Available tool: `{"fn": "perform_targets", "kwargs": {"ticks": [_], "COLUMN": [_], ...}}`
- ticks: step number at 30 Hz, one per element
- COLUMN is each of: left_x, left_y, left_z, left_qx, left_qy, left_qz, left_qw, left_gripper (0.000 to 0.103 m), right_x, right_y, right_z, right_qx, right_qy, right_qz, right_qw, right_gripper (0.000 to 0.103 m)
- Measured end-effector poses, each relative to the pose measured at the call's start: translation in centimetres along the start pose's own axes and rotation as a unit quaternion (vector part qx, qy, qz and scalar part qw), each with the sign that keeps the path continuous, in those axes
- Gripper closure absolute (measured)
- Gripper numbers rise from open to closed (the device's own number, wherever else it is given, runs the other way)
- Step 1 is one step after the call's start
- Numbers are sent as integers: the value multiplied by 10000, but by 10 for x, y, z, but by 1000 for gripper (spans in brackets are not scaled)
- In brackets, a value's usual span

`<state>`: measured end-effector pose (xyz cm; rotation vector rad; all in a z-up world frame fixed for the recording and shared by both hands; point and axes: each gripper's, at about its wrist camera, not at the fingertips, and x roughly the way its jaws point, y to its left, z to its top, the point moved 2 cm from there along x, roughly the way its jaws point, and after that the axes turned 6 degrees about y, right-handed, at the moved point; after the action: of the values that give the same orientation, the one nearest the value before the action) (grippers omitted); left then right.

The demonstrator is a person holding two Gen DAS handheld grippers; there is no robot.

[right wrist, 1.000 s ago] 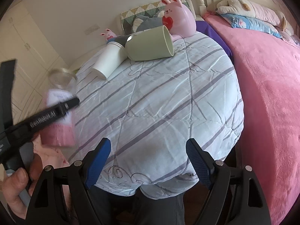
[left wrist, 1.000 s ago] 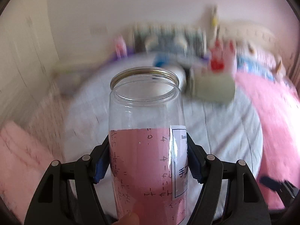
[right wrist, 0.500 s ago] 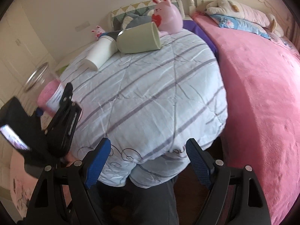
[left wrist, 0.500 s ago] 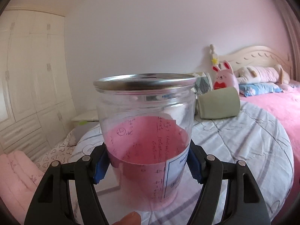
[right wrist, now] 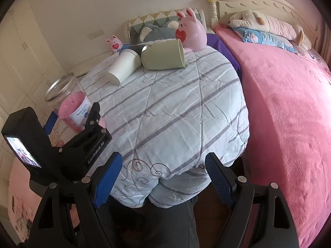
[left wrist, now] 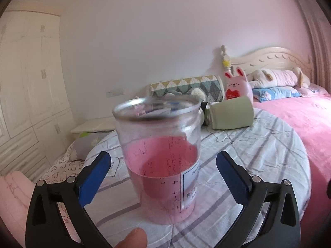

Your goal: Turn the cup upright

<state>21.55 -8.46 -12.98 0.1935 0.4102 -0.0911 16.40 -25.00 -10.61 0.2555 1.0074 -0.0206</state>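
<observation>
Left claw (left wrist: 161, 165): we log its blue pads (left wrist: 94, 177) spread wide, one on each side of the clear jar (left wrist: 161, 155) with gaps showing, so nothing is clamped. The jar stands mouth-up near the left edge of the quilt-covered table (right wrist: 175, 107), pink paper and a white label inside it. Right claw (right wrist: 163, 181): spread apart and empty, hovering over the table's near edge. Also on the table, at the far side: a green cup (right wrist: 165, 55) on its side, a white cup (right wrist: 123, 67) on its side touching it, a pink rabbit toy (right wrist: 192, 32) behind.
</observation>
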Motion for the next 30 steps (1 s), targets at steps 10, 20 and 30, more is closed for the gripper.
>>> {"fn": "perform_targets", "kwargs": {"ticks": [10, 20, 30], "left_x": [-54, -113, -202], "left_y": [22, 62, 97], "left_z": [39, 54, 40], "left_qx": [-38, -131, -353], "left_qy": [400, 1262, 1716], "left_qz": [-301, -247, 72], "left_qw": [9987, 9916, 9845], "left_gripper": [0, 0, 0], "right_x": [-37, -74, -126], "right_y": [16, 40, 64], "right_z": [-3, -12, -43], "right_qx": [-117, -390, -767], "right_qy": [-471, -908, -1576], "right_qz": [69, 149, 159], "right_qw": [9988, 9950, 9844], "right_gripper": [20, 20, 20]}}
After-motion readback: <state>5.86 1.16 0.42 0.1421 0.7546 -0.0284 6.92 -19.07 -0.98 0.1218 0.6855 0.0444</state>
